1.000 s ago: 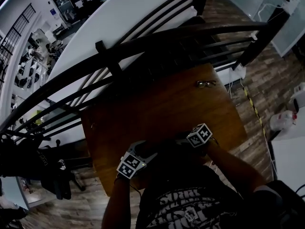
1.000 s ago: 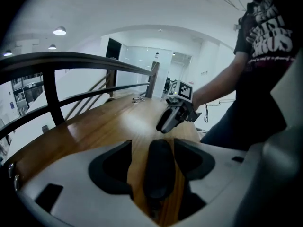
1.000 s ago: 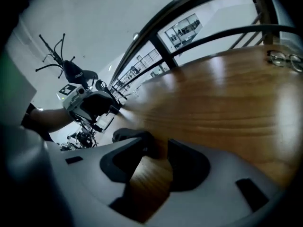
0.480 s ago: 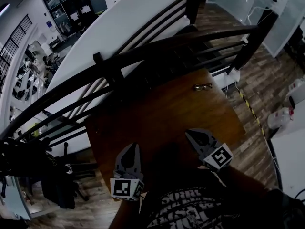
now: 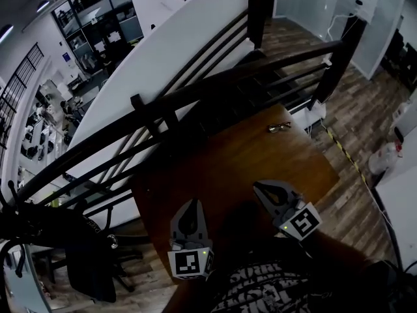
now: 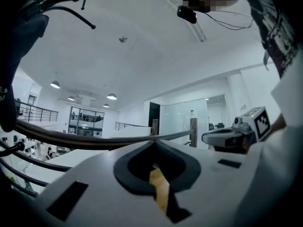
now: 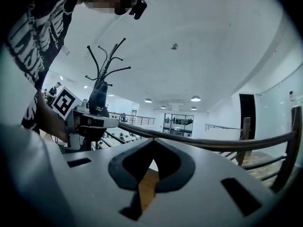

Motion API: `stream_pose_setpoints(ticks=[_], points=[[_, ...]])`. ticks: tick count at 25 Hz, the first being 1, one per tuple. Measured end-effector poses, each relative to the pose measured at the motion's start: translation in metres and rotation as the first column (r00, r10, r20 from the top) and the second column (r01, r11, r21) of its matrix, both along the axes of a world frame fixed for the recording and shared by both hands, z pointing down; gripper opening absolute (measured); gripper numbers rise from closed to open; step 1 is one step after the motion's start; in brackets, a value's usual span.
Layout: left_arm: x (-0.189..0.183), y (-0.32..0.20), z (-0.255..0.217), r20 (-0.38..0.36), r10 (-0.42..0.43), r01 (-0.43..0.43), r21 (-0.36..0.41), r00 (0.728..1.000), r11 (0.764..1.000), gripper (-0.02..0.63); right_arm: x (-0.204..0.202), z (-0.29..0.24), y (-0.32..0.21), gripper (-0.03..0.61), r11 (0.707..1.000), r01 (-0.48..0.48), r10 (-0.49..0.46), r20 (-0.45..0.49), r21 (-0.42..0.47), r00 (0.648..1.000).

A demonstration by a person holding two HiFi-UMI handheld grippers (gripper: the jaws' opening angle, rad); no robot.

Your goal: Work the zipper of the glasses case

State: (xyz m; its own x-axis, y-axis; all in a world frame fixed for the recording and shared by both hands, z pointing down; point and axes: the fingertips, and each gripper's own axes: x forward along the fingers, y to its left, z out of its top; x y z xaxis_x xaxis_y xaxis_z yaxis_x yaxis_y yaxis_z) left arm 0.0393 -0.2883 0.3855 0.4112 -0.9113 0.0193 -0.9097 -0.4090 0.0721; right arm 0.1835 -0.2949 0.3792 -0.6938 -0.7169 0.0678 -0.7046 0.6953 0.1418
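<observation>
Fingers of the left gripper and right gripper are clenched empty above the near edge of the desk, so unless opened they could only shove the unseen glasses case.

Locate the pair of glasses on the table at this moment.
In the head view the glasses lie near the far right corner of the wooden table, just in front of the dark railing.

Black T-shirt — white lettering
</observation>
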Motion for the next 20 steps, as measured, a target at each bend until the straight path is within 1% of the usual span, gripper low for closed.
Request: stream_pose_setpoints(ticks=[2,9,13,15,18,20], points=[[-0.002,0.007,0.003,0.011,0.019,-0.019,-0.002,1.0,1.0,0.008,-0.002,0.002,0.007,-0.002,1.0,-0.023,0.023,-0.008,-0.001,1.0],[0.011,0.01,0.011,-0.022,0.067,-0.067,-0.016,0.998,0.998,0.008,0.012,0.012,0.018,-0.002,0.997,-0.074,0.073,-0.026,-0.021,0.997],[0.018,0.011,0.015,-0.015,0.086,-0.086,-0.031,0.996,0.996,0.008,0.019,0.014,0.024,-0.002,0.995,-0.086,0.085,-0.033,-0.043,0.996],[0.021,0.015,0.011,-0.003,0.096,-0.096,-0.023,0.995,0.995,0.008,0.019,0.016,0.027,-0.002,0.995,-0.084,0.083,-0.025,-0.062,0.996],[0.026,0.018,0.002,0.017,0.113,-0.113,0.008,0.993,0.994,0.008,0.017,0.023,0.031,-0.002,0.991,-0.083,0.083,0.0,-0.103,0.997],[0.031,0.019,-0.003,0.035,0.125,-0.126,0.024,0.992,0.992,0.008,0.014,0.026,0.033,-0.002,0.991,-0.076,0.077,0.007,-0.112,0.997]])
